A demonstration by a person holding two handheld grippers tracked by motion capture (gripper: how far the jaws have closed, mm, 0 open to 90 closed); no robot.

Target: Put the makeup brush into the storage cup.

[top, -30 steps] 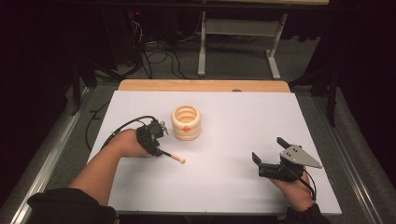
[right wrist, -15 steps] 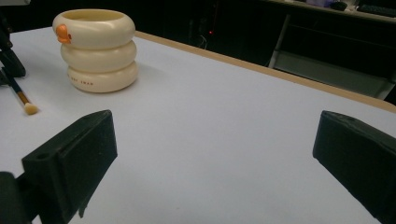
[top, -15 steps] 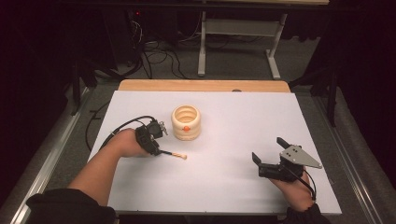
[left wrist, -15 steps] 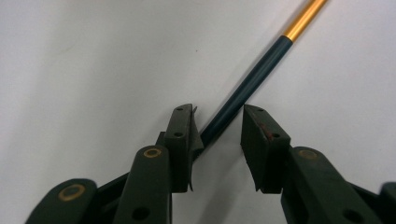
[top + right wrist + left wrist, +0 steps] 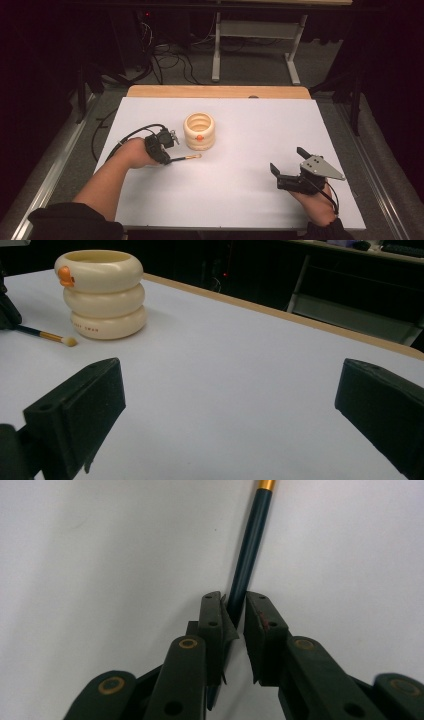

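Brush (image 5: pixel 186 158) lies low over the bench (image 5: pixel 240 200), its handle clamped in our left gripper's (image 5: pixel 167 159) jaws, just beside the ringed holder (image 5: pixel 199 131); placing it inside remains. Our right gripper (image 5: pixel 287 172) rests well apart, jaws wide.

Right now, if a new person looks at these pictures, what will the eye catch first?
Probably the cream ringed holder with its small orange mark, standing alone near the middle of the white table. Next, the left gripper just left of it, jaws closed on a thin brush lying on the table, while the right gripper rests open near the front right.
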